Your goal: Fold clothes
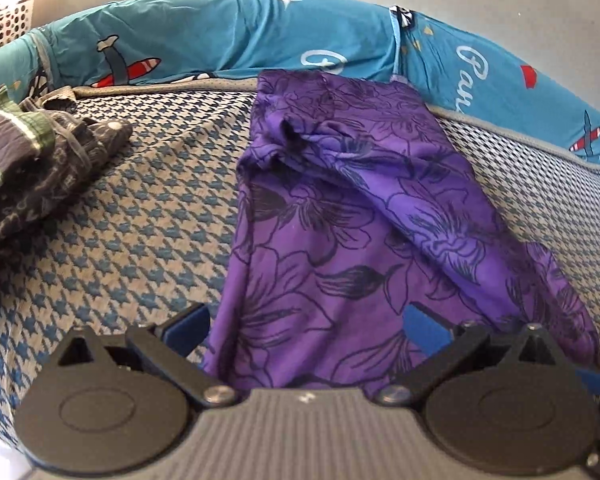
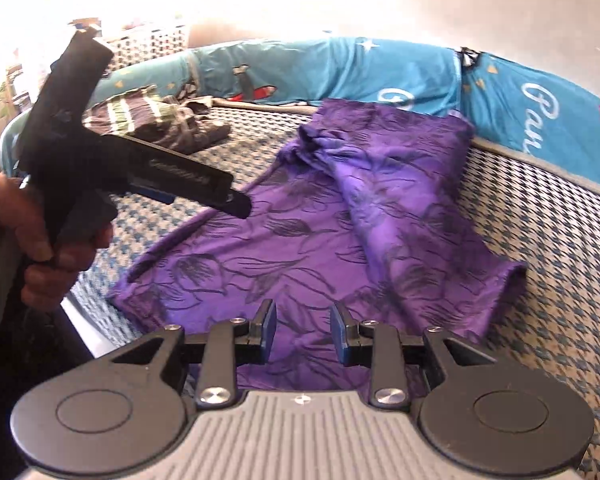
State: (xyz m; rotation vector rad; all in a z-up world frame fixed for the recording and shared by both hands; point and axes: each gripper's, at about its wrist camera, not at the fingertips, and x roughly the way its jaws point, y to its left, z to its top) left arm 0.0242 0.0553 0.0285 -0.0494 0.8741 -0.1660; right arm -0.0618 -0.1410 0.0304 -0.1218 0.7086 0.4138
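Note:
A purple garment (image 1: 340,220) (image 2: 320,240) with a dark flower print lies spread on the houndstooth bed cover (image 1: 148,200) (image 2: 540,260). One sleeve is folded across its body, with the cuff (image 2: 508,280) toward the right. My left gripper (image 1: 306,320) hovers over the garment's near hem, its jaws wide apart and no cloth pinched. In the right wrist view a hand (image 2: 32,240) holds this left gripper (image 2: 220,200) above the garment's left edge. My right gripper (image 2: 304,326) stands open by a narrow gap over the near hem, and the cloth shows below the pads, not between them.
A pile of dark folded clothes (image 1: 32,160) (image 2: 152,124), one green-striped, sits at the far left of the bed. A teal bolster (image 1: 260,36) (image 2: 340,72) printed with aeroplanes runs along the back. A white perforated basket (image 1: 4,20) (image 2: 152,44) stands beyond it. The bed's edge (image 2: 80,320) drops off at the left.

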